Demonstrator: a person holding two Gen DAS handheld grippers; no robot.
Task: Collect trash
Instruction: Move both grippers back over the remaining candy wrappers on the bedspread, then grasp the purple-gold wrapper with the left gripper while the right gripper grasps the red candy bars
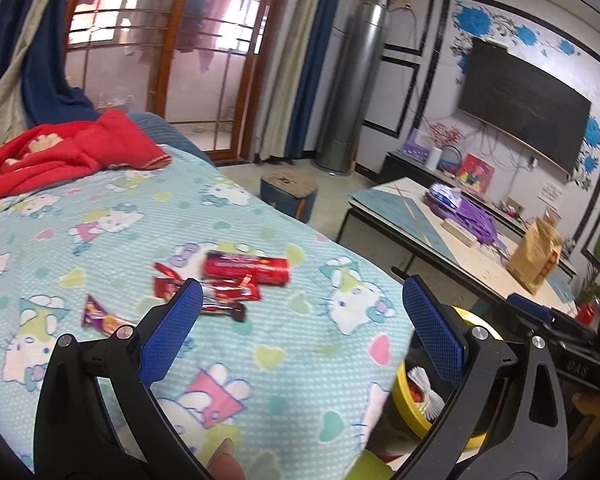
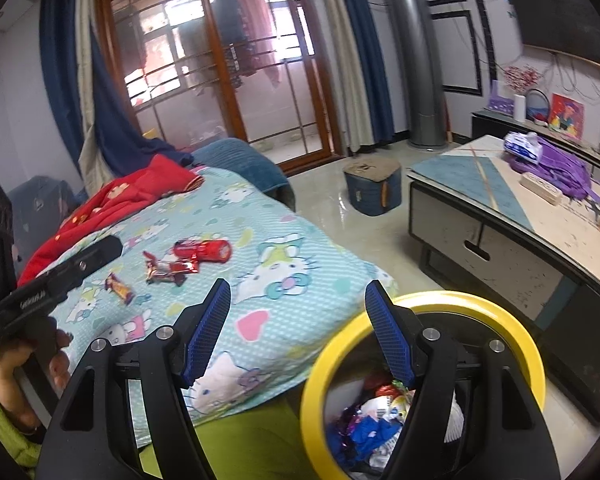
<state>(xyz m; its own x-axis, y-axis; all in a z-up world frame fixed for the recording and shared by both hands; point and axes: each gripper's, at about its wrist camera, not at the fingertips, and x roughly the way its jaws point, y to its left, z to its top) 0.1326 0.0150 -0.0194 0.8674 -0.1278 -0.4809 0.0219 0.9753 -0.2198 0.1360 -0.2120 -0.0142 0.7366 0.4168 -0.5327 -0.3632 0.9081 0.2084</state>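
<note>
Snack trash lies on the Hello Kitty bedsheet (image 1: 100, 216): a red tube-shaped wrapper (image 1: 247, 267), crumpled red wrappers (image 1: 220, 290) and a purple-orange wrapper (image 1: 100, 316). The same items show in the right wrist view: the tube (image 2: 204, 250), red wrappers (image 2: 168, 270), purple-orange wrapper (image 2: 120, 289). My left gripper (image 1: 301, 296) is open and empty, above the sheet just short of the wrappers. My right gripper (image 2: 298, 296) is open and empty, over the edge of the bed and the yellow-rimmed bin (image 2: 515, 334), which holds several crumpled wrappers (image 2: 375, 420).
A red blanket (image 1: 60, 156) lies at the bed's far end. A low table (image 2: 499, 208) with a purple bag (image 2: 559, 172) stands to the right across bare floor. A small blue stool (image 2: 373, 188) sits beyond the bed. The bin also shows in the left wrist view (image 1: 407, 404).
</note>
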